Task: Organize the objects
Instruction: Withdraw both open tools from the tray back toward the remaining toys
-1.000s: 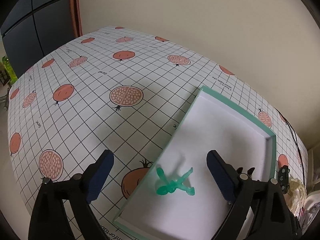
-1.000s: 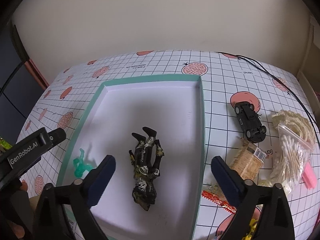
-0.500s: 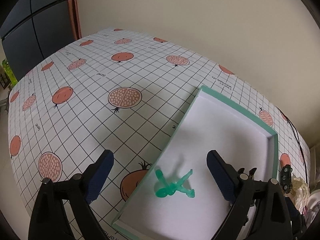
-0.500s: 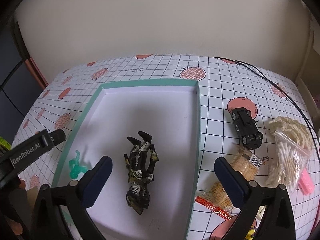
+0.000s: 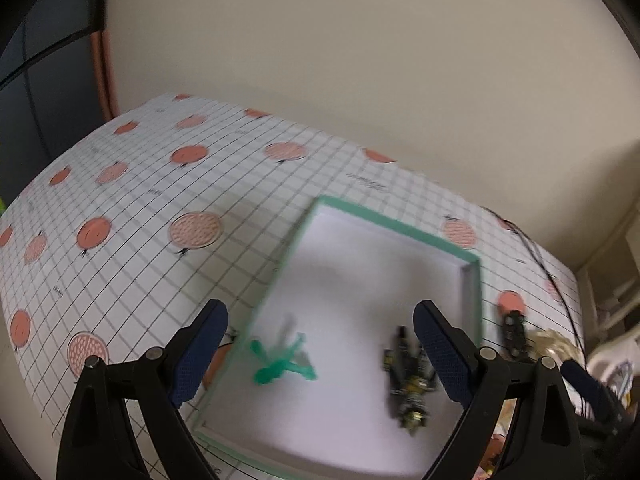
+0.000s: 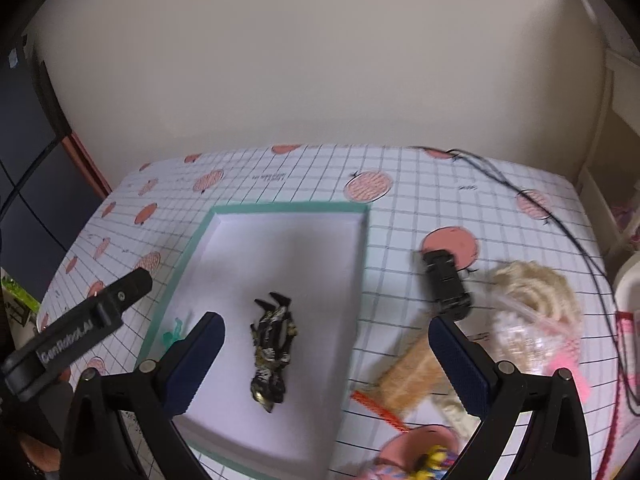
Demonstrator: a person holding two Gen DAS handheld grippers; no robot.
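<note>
From the left side, the left hand-held gripper [image 5: 318,354] hangs wide open and empty above the green-rimmed tray [image 5: 394,226], where one green figure [image 5: 280,364] and one dark figure [image 5: 406,384] already lie. From the right, the right hand-held gripper [image 6: 326,364] is equally spread and empty over the counter [image 6: 404,216]. Its best move, I'd say, is to drop squarely over the one black toy car [image 6: 446,286] lying outside the tray, avoiding the bag of cotton swabs [image 6: 528,320] just beside.

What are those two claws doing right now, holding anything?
Left gripper: open, holding nothing, above the tray.
Right gripper: open, holding nothing, above the tray's right edge.
</note>
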